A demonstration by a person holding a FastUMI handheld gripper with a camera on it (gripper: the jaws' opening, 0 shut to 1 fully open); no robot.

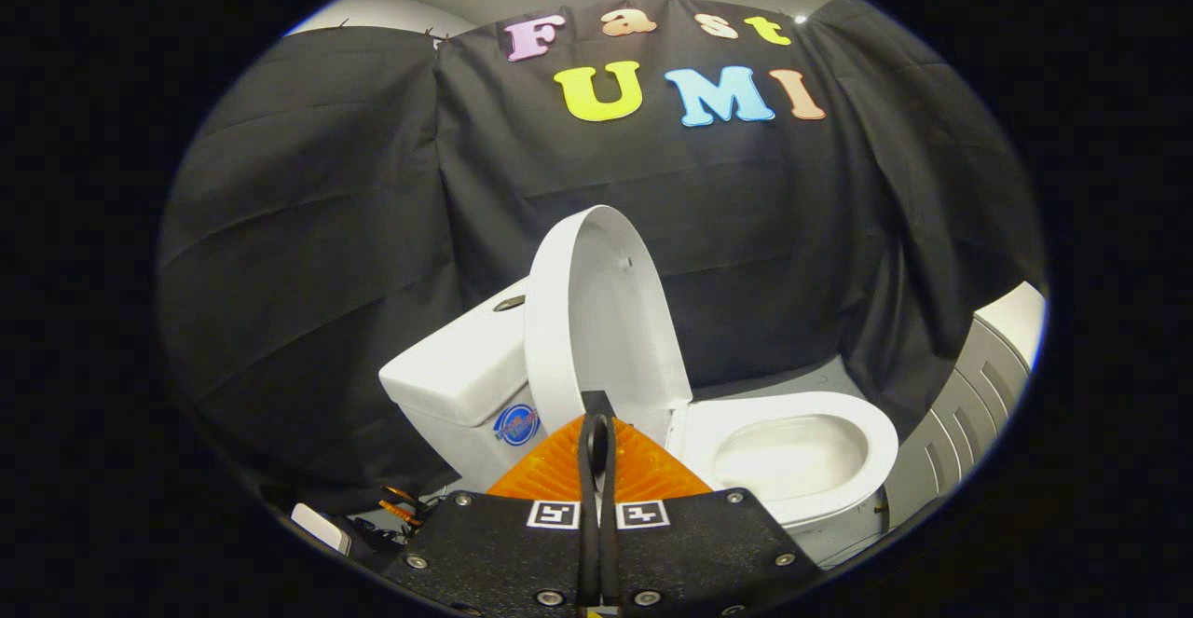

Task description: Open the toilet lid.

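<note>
Standing nearly upright against the tank (457, 371), just ahead of the fingertips, the toilet lid (601, 320) looks already raised off the bowl (792, 455), so the opening seems all but finished, while the claw (596, 413) has its fingers pressed together, gripping nothing.

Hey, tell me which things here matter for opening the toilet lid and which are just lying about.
Part of the job:
- toilet lid, already raised upright
- toilet bowl with its seat
- tank behind the lid
- claw, fingers closed together just in front of the lid's lower edge

Just lying about:
- white ribbed cabinet beyond the bowl
- small white block on the floor beside the tank
</note>
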